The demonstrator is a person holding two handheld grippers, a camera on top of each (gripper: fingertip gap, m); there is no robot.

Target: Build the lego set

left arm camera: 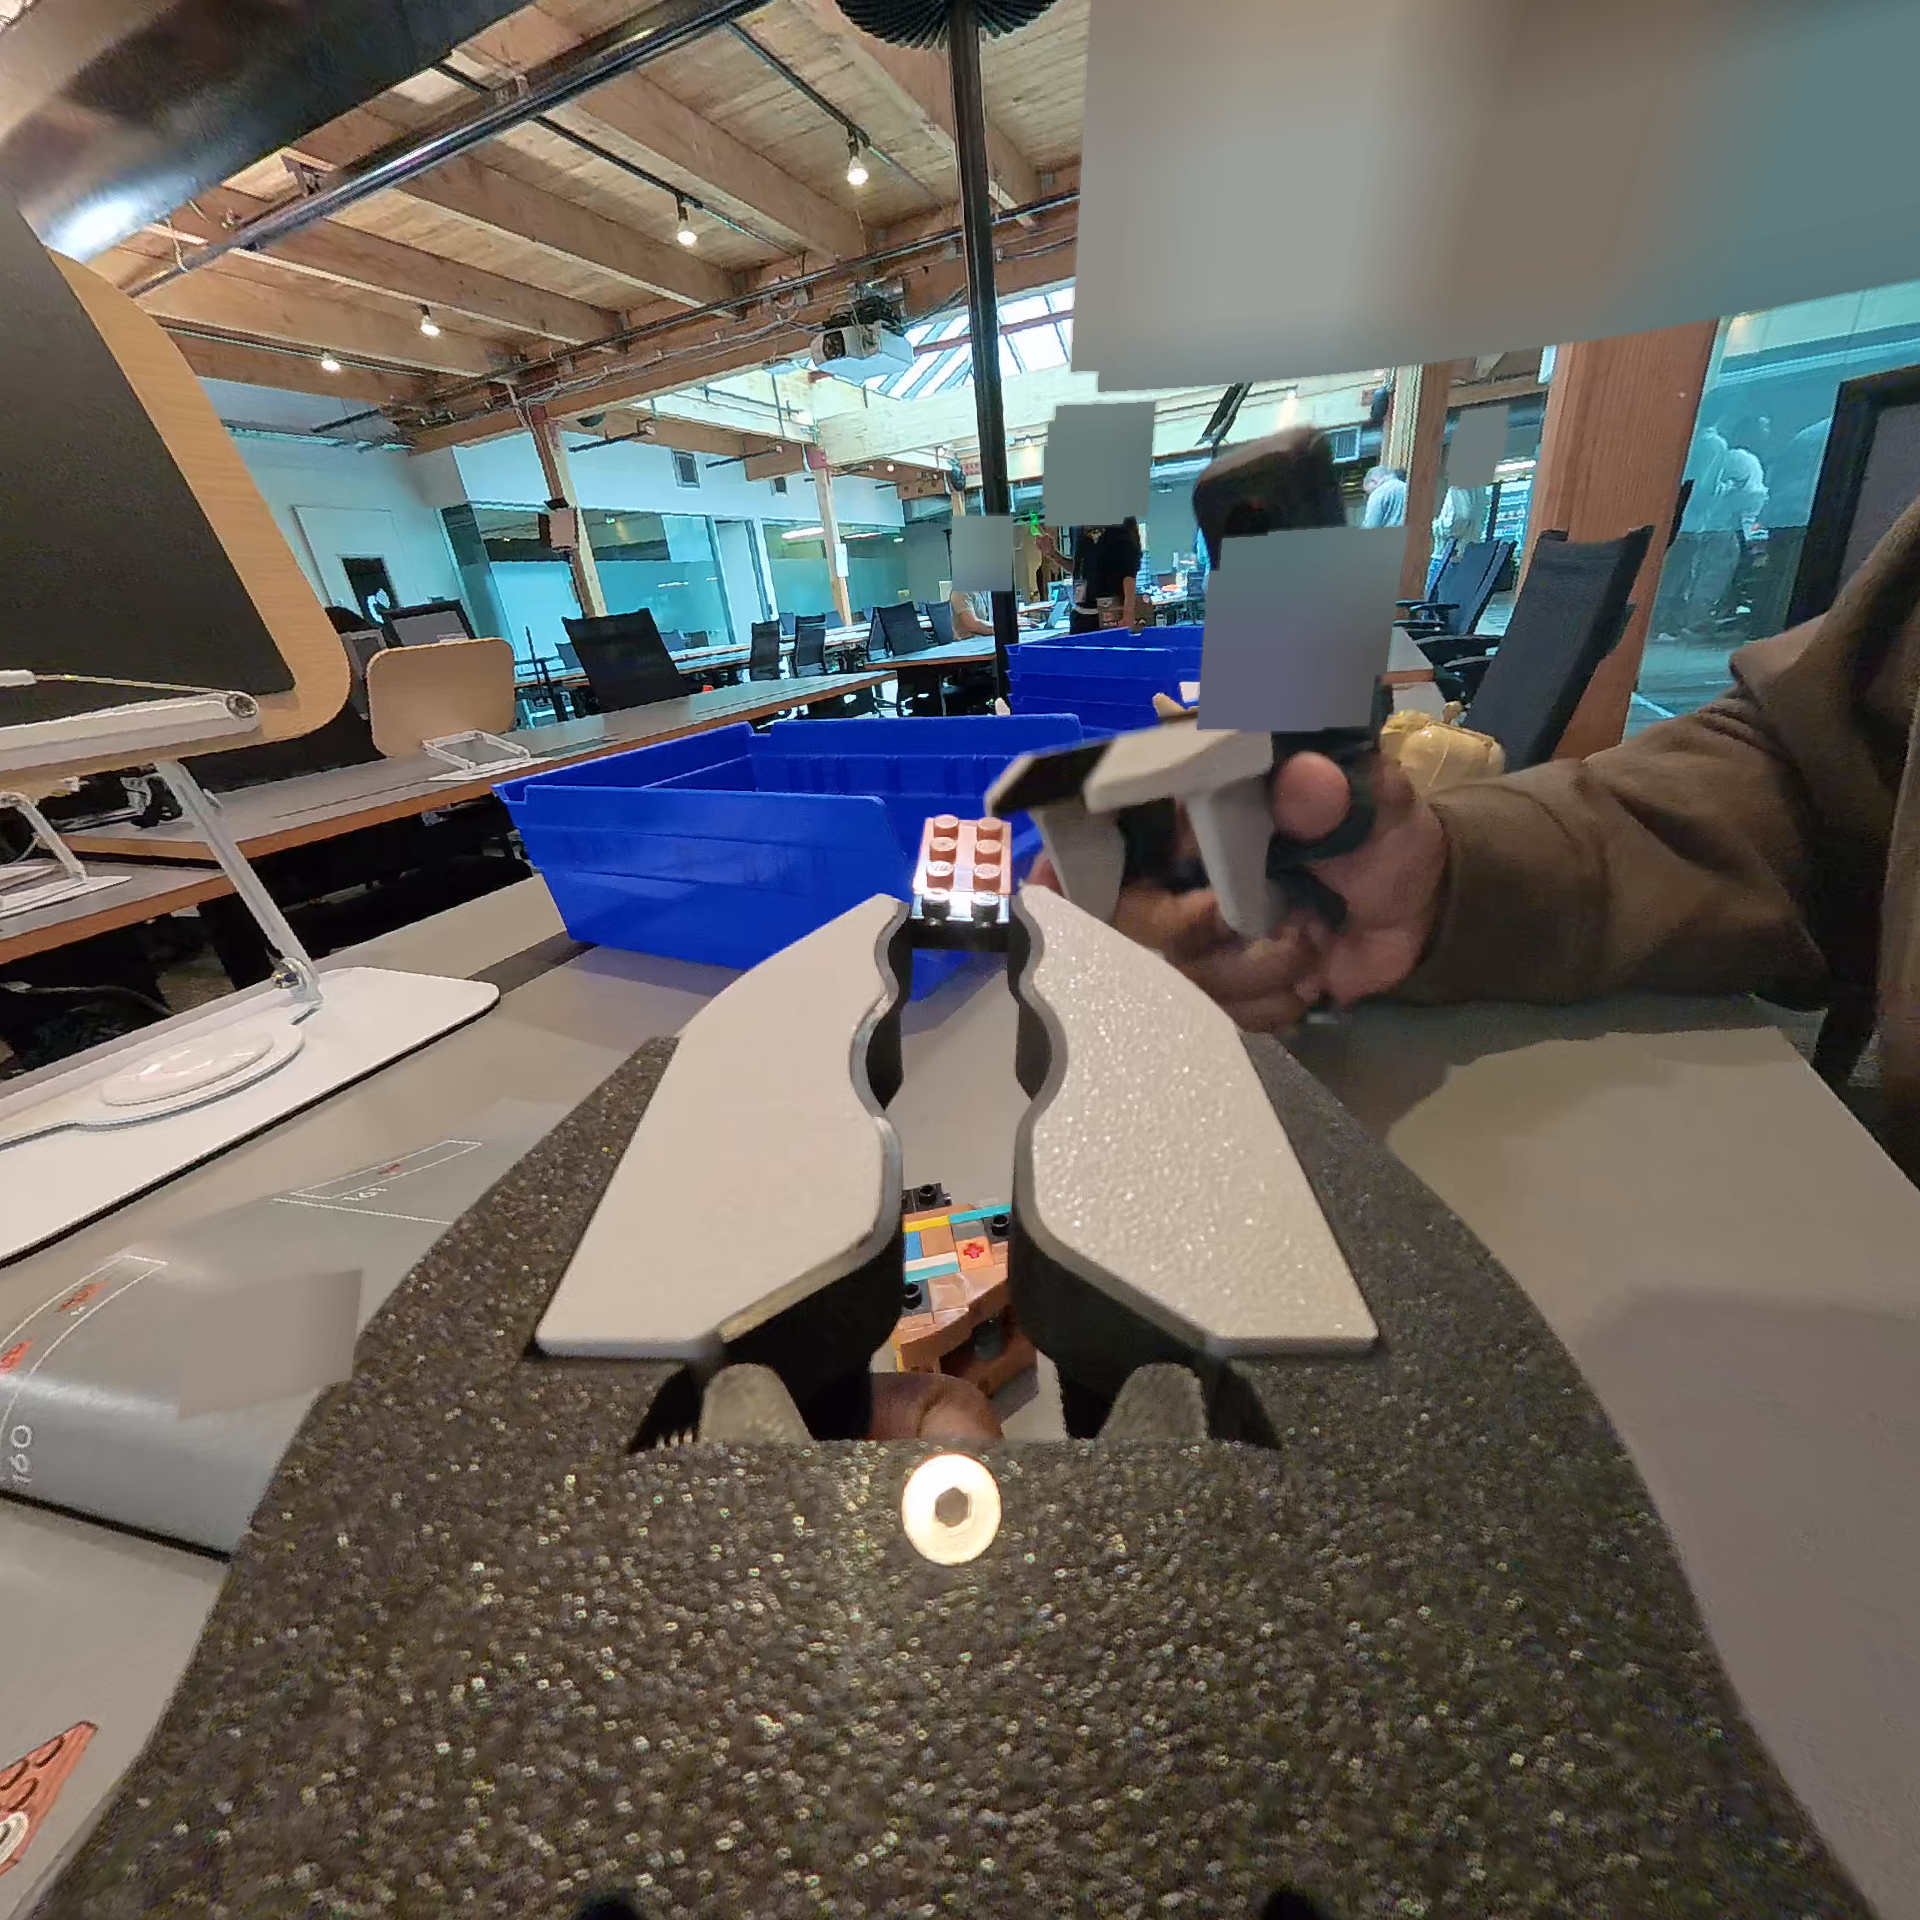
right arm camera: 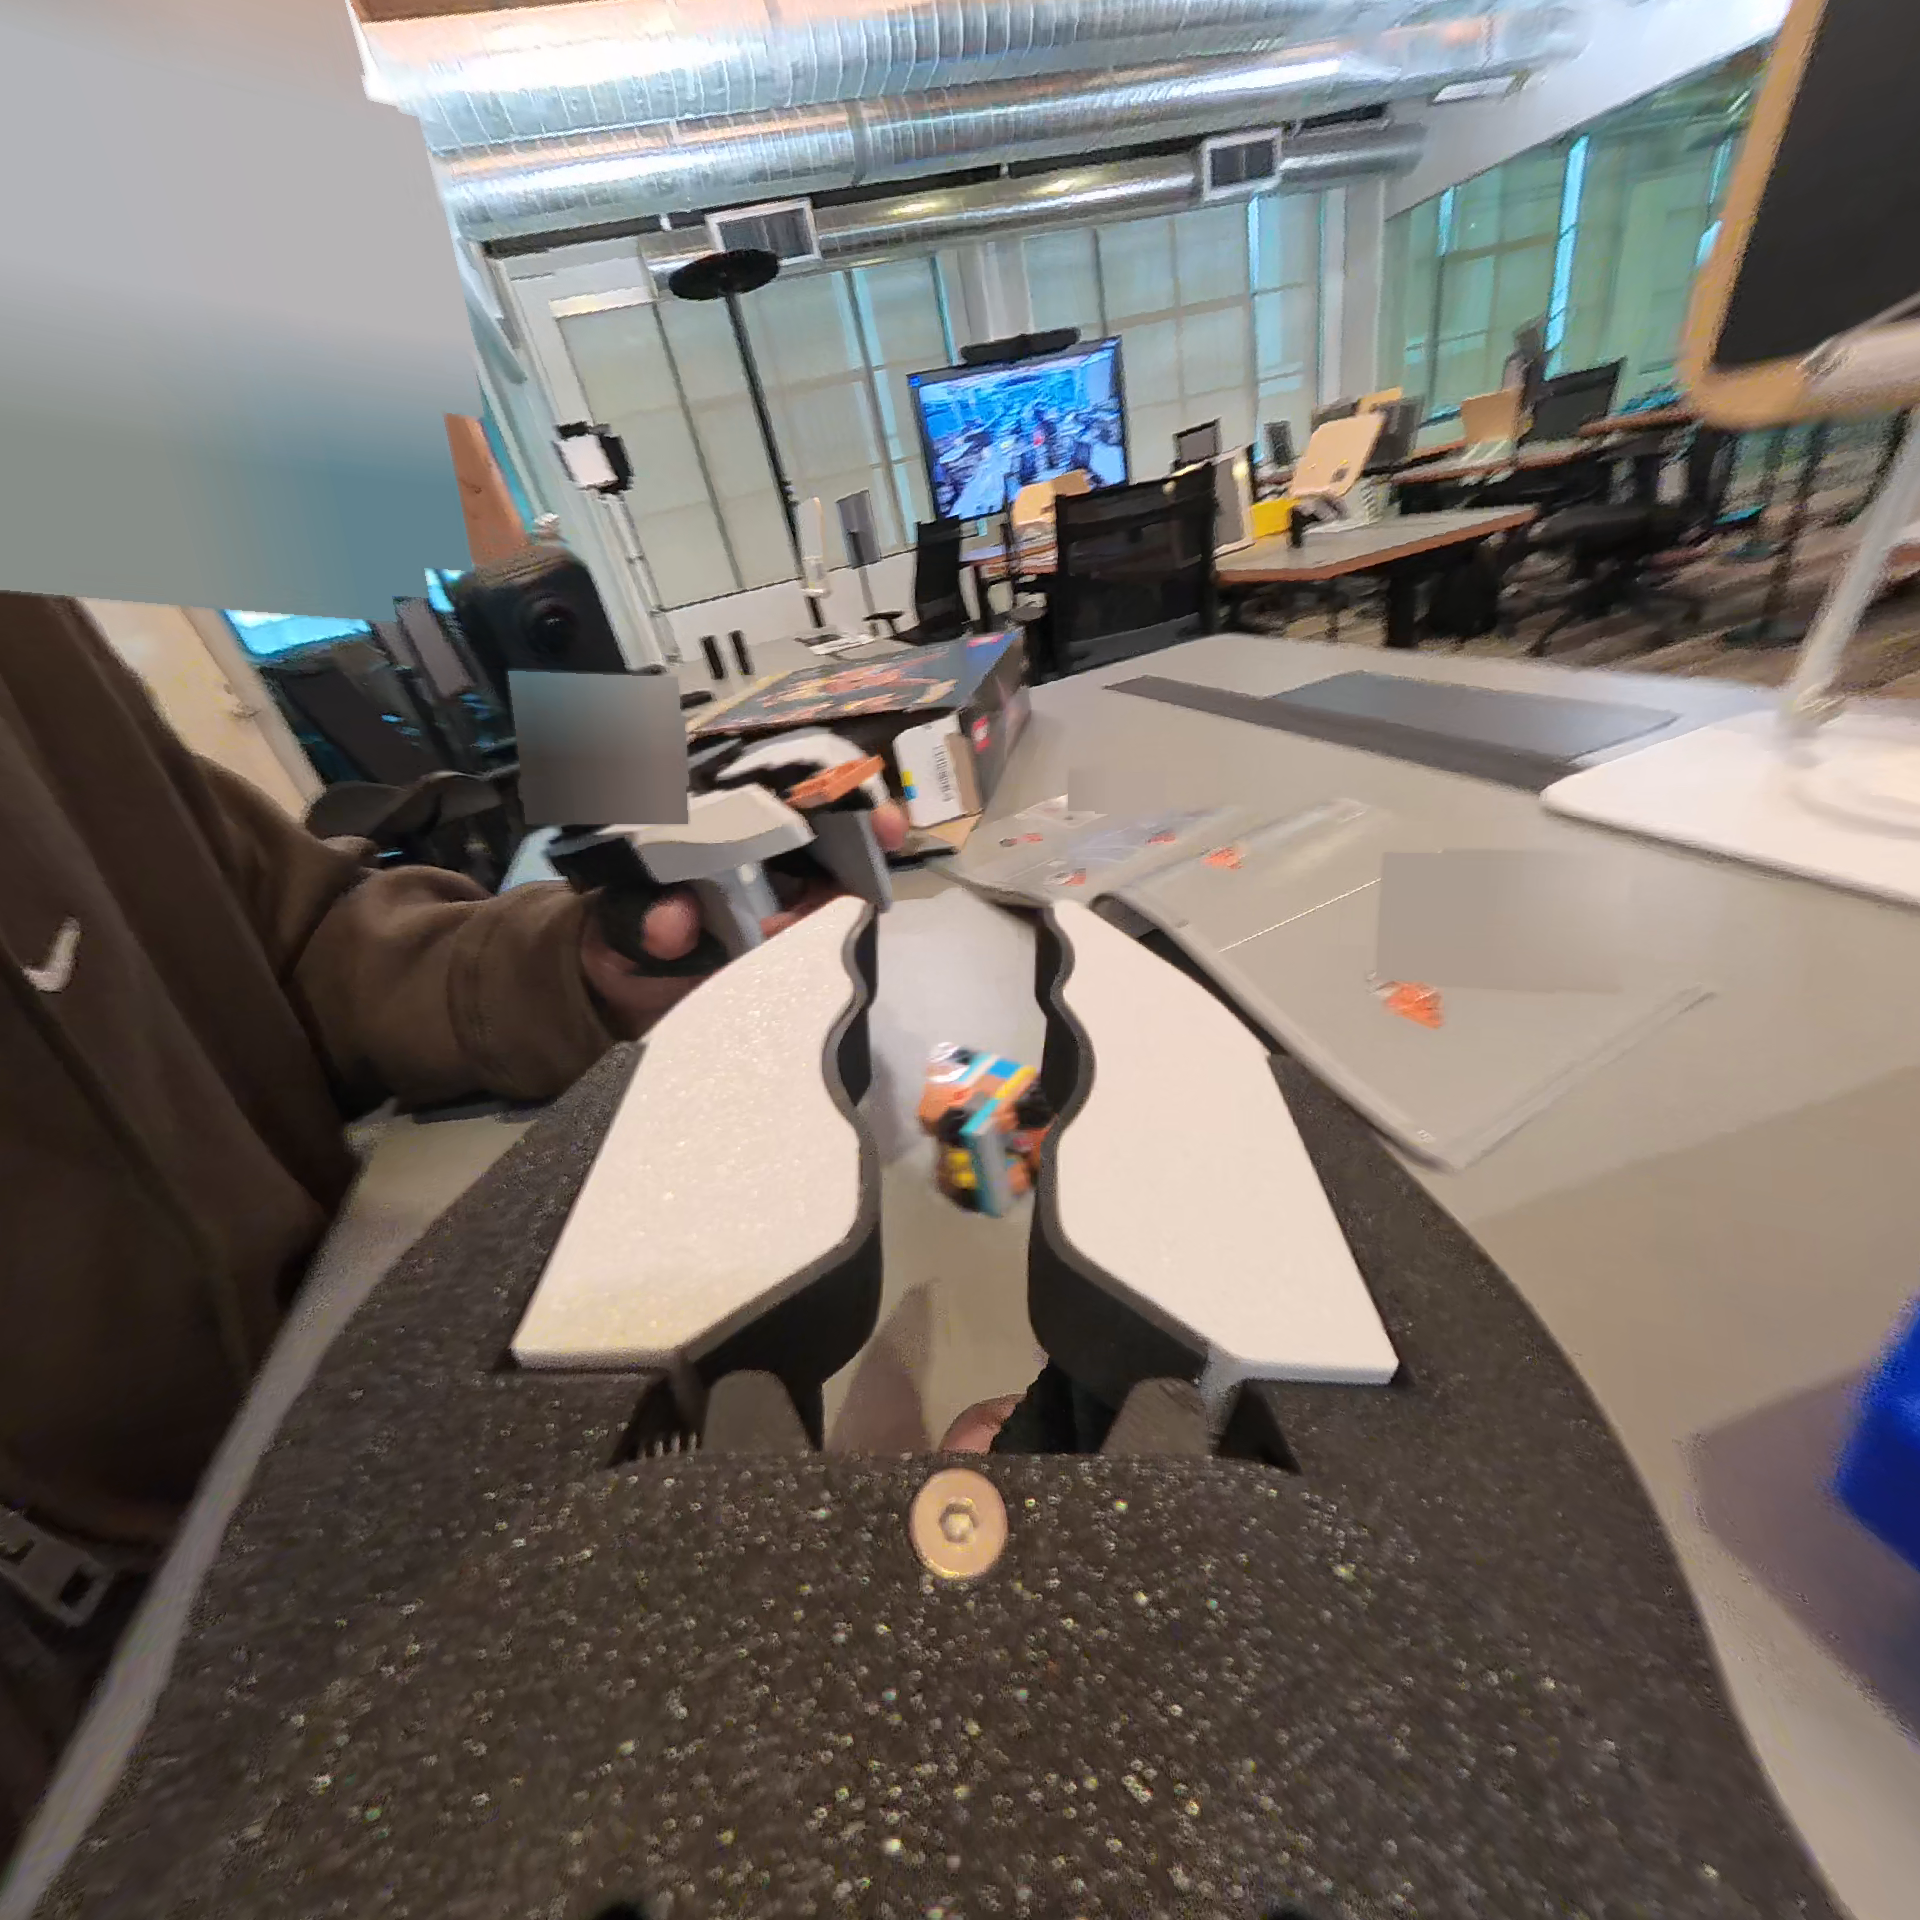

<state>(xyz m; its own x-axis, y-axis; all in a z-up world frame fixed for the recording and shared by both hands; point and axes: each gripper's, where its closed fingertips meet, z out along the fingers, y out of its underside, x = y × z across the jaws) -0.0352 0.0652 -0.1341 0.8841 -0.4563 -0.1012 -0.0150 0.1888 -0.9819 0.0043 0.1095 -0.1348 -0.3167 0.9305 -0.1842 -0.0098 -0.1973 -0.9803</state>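
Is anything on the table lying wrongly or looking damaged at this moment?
Nothing looks damaged. The small lego build lies tipped on the grey table, not upright; blur hides detail. The left gripper holds a brown-and-black brick piece level.

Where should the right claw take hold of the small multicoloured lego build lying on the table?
Probably across its two flat long sides, low down, coming from above. The lego build sits on the table under the open right claw; that leaves its top free for the brick stack in the left claw.
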